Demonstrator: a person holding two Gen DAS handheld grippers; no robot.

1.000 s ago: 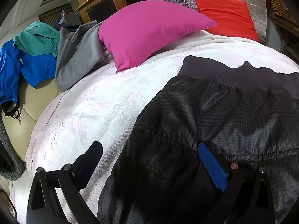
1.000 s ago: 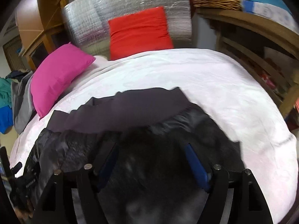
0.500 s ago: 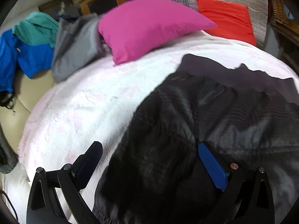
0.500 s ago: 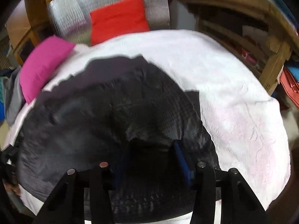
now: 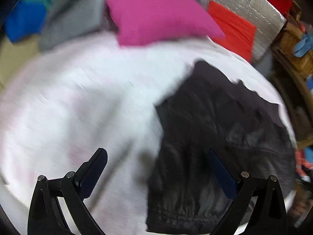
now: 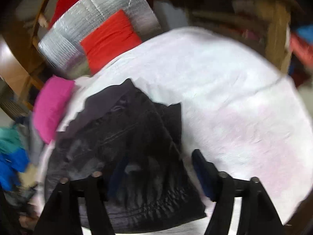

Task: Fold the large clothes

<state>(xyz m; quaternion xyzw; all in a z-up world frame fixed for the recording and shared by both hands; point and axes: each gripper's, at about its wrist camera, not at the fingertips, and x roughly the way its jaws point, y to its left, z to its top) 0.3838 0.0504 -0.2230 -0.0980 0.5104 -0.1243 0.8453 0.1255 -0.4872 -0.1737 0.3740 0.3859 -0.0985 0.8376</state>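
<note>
A black quilted garment (image 5: 215, 127) with a dark ribbed hem lies folded on the white-and-pink bed cover (image 5: 88, 107). In the left wrist view its left edge runs between the wide-apart fingers of my left gripper (image 5: 156, 156), which is open and holds nothing. In the right wrist view the garment (image 6: 127, 137) lies under and between the fingers of my right gripper (image 6: 158, 162). Its jaws are opening and the pads do not press the fabric. Both views are motion-blurred.
A pink pillow (image 5: 156, 15) and a red pillow (image 5: 232, 31) lean at the head of the bed against a silver padded roll (image 6: 93, 25). Grey, teal and blue clothes (image 5: 49, 13) are piled at the left. Wooden furniture (image 6: 273, 29) stands to the right.
The right gripper narrowed on the black fabric, then widened again. The garment now looks narrower, folded over. Both cameras swung and rolled; the left gripper stayed open and shifted towards the bare cover.
</note>
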